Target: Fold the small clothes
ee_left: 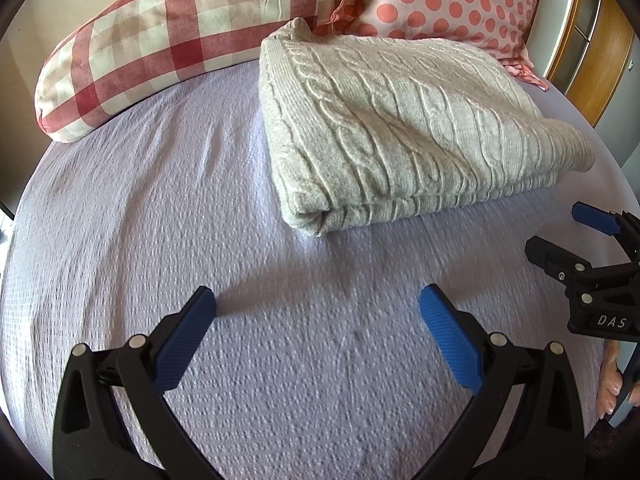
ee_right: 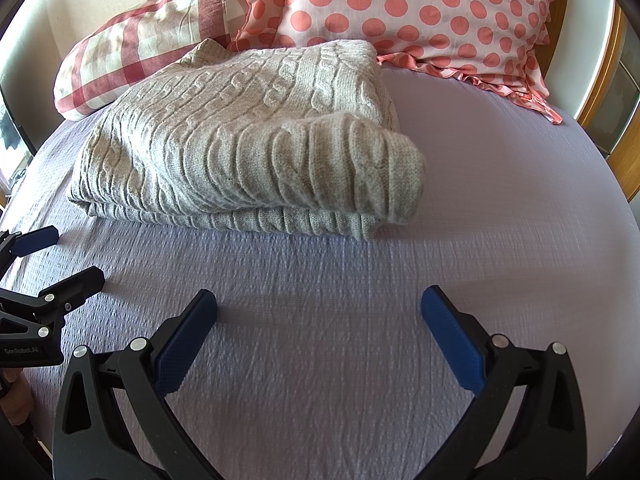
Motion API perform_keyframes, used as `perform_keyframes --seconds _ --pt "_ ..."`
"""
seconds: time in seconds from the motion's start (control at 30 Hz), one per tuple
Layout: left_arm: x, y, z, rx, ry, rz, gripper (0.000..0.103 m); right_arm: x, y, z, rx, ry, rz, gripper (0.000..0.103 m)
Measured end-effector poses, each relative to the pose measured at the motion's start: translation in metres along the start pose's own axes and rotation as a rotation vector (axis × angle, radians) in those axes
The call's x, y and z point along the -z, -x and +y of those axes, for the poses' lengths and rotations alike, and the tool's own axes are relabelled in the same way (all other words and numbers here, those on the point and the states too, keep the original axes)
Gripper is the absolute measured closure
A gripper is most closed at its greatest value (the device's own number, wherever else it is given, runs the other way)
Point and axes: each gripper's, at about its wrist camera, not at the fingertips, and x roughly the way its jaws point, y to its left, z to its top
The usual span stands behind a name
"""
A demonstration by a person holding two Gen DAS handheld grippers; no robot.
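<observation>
- Grey cable-knit sweater [ee_left: 404,128] lies folded on the lilac bedspread [ee_left: 160,208], back near the pillows, top layer bulging at its right end in your right wrist view.
- Your left gripper [ee_left: 316,312] is spread wide, nothing between the fingers, low over bare bedspread short of the sweater.
- Your right gripper [ee_right: 318,312] is likewise spread and empty, just beside the left one.
- Checked pillow [ee_left: 160,36] and polka-dot pillow [ee_left: 448,0] sit behind the sweater.
</observation>
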Motion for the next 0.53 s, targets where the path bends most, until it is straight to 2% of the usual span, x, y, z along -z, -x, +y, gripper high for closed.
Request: perform_keyframes --seconds 0.53 --pt "0.0012 0.0014 -0.0013 0.002 0.000 -0.014 0.002 -0.0001 -0.0001 0.0002 0.000 -0.001 0.000 0.001"
